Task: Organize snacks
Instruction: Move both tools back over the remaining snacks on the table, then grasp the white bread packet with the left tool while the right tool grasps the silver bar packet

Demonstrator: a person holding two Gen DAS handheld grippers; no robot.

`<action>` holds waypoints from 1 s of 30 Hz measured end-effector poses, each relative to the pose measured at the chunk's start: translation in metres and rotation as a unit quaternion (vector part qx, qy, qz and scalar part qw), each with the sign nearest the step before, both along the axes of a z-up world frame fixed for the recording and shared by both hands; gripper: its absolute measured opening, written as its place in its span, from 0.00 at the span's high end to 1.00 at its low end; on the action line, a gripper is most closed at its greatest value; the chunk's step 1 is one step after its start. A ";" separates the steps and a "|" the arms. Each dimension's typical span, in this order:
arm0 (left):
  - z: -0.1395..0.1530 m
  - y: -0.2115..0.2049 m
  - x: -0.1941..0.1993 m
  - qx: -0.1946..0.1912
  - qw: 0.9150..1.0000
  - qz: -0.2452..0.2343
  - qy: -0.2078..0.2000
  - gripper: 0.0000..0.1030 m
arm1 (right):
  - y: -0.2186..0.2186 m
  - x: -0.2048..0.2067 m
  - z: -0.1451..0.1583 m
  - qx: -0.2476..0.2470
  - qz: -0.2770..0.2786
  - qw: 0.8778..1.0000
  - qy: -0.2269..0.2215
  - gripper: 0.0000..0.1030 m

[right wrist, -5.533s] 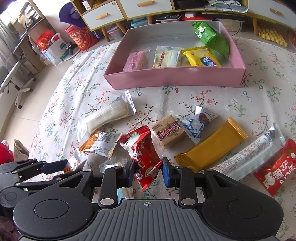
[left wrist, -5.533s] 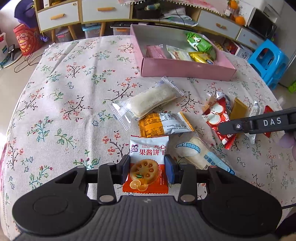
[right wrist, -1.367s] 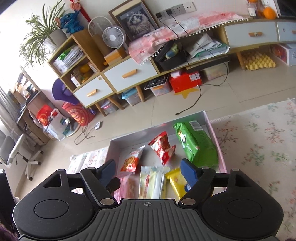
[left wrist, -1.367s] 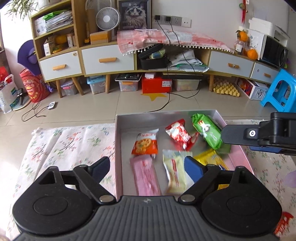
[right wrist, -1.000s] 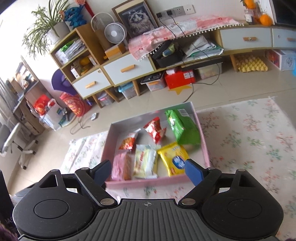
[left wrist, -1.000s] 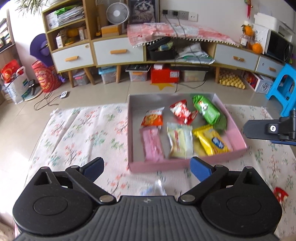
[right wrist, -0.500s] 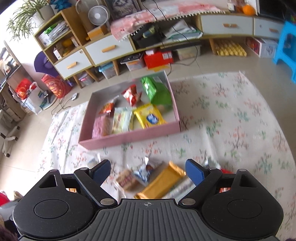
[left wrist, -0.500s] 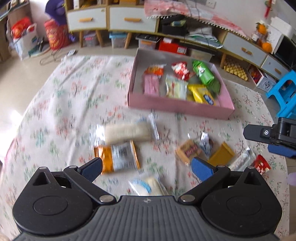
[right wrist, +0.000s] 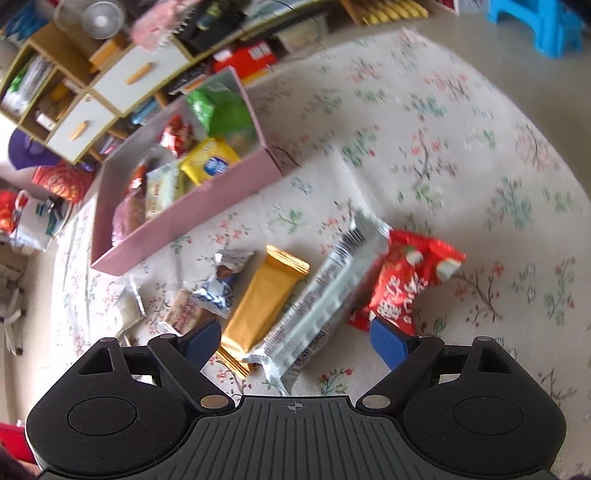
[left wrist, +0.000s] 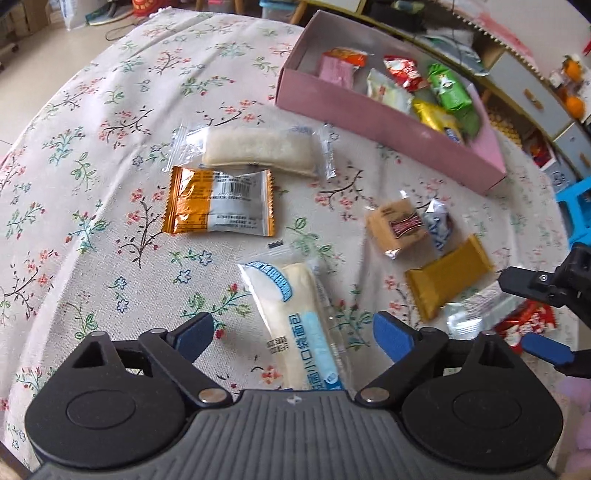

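A pink box (left wrist: pixel 373 110) (right wrist: pixel 177 218) at the back of the floral table holds several snacks. My left gripper (left wrist: pixel 293 334) is open and empty, low over a white and blue bread pack (left wrist: pixel 295 325). An orange and silver pack (left wrist: pixel 219 203) and a clear rice cake pack (left wrist: pixel 258 149) lie beyond it. My right gripper (right wrist: pixel 295 338) is open and empty over a silver bar (right wrist: pixel 325 299), with a gold bar (right wrist: pixel 266 295) on its left and a red pack (right wrist: pixel 402 284) on its right. The right gripper (left wrist: pixel 546 317) also shows at the right edge of the left wrist view.
A brown biscuit pack (left wrist: pixel 400 229) and a blue and silver pack (left wrist: pixel 439 227) (right wrist: pixel 221 284) lie between the two grippers. Drawers and shelves (right wrist: pixel 110 85) stand behind the table. A blue stool (right wrist: pixel 535 22) is at the far right.
Both grippers have come down from above the box to just over the loose snacks on the table, and both stay open. The orange biscuit pack and a red pack now lie in the box.
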State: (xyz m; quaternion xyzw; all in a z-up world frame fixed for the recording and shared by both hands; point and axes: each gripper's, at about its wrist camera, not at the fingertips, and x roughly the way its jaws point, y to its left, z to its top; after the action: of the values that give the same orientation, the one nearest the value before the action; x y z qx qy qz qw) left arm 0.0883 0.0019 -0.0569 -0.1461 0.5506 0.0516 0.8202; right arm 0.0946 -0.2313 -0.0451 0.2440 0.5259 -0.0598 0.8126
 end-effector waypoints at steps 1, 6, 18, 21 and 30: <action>-0.001 -0.001 -0.001 0.002 1.000 -0.001 0.001 0.15 | 0.000 0.000 -0.002 0.001 -0.006 1.000 0.003 0.13; -0.001 -0.007 -0.005 0.023 1.000 -0.009 -0.006 0.20 | -0.001 -0.001 -0.012 0.030 -0.027 0.999 0.023 0.14; 0.001 -0.015 -0.007 0.064 0.995 -0.067 -0.040 0.54 | 0.004 0.002 -0.028 0.042 -0.024 0.998 0.028 0.58; 0.002 -0.015 -0.008 0.072 0.991 -0.098 -0.048 0.62 | 0.008 0.002 -0.027 0.026 0.005 0.999 0.025 0.65; 0.001 -0.001 -0.014 0.066 0.976 -0.192 -0.073 0.70 | 0.011 -0.009 -0.023 -0.013 0.120 0.992 0.023 0.70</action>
State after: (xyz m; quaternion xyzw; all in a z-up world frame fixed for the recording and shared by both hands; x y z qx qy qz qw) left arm 0.0745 0.0009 -0.0554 0.0135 0.5028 -0.0816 0.8604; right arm 0.0853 -0.2203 -0.0685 0.1678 0.5694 0.0255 0.8044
